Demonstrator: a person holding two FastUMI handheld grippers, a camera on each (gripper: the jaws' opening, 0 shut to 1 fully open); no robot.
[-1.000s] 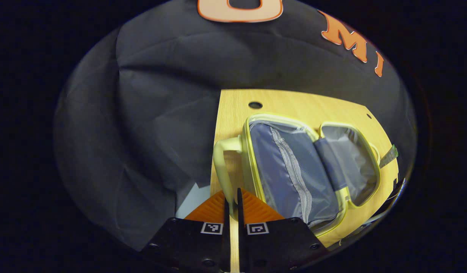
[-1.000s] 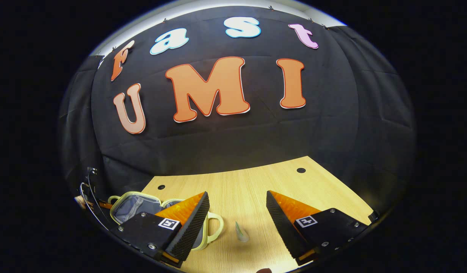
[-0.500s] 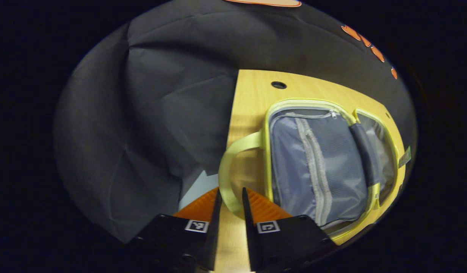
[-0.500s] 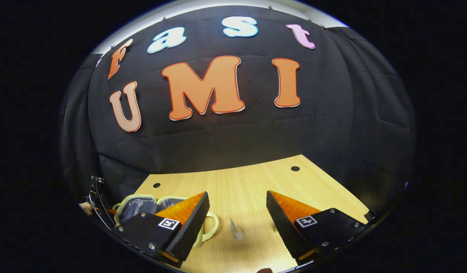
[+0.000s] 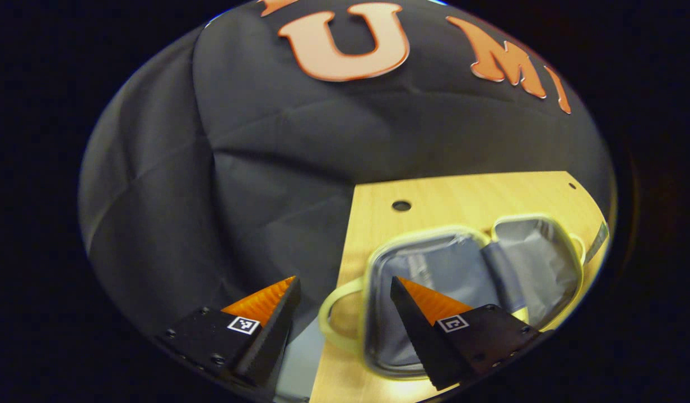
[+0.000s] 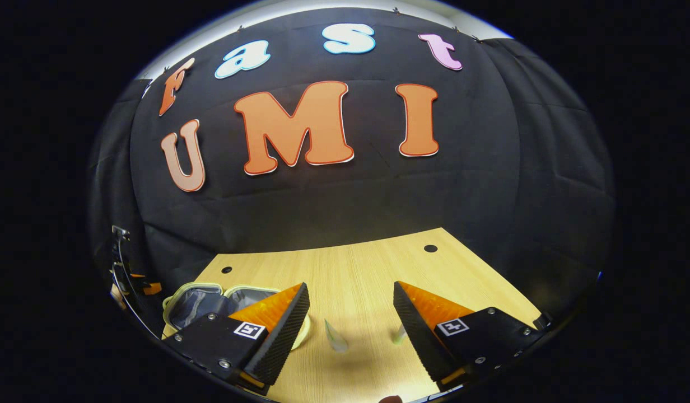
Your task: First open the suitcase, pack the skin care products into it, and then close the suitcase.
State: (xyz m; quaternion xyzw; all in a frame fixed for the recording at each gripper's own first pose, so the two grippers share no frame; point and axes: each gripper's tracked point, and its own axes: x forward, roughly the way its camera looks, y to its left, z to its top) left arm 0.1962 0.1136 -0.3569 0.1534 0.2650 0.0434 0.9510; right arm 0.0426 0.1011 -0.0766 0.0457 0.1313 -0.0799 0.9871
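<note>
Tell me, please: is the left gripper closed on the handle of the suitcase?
No: in the left gripper view the left gripper is open, its fingers wide apart above the handle of the open suitcase.

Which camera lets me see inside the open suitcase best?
The left gripper view: the suitcase lies open close below, both grey-lined halves and a handle visible, though blurred. In the right gripper view the suitcase sits small at the table's left edge, partly behind a finger.

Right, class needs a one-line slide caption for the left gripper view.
Open left gripper hovers above the handle of an unzipped suitcase lying open on the wooden table.
</note>
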